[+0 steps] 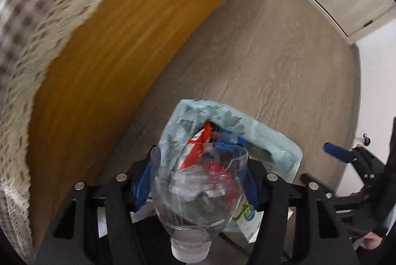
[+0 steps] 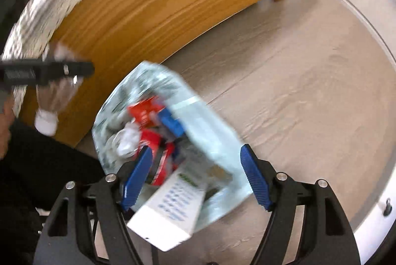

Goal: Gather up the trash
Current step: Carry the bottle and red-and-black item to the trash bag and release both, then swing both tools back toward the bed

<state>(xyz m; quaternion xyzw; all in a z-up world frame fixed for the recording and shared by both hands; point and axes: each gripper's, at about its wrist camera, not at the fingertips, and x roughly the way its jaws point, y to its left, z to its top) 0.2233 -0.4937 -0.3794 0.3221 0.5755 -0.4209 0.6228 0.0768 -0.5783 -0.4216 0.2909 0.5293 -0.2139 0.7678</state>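
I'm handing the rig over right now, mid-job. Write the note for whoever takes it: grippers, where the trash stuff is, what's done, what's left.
Left gripper: shut on a clear plastic bottle, white cap toward the camera, held above the bag.
Right gripper: open, nothing between the pads; a white carton sits half out of the bag mouth just below it.
Trash bag: pale blue, on the floor beside the wooden bed frame, mouth open.
Done: red wrappers and crumpled paper already inside.
Left: drop the bottle into the bag; probably push the carton fully in.
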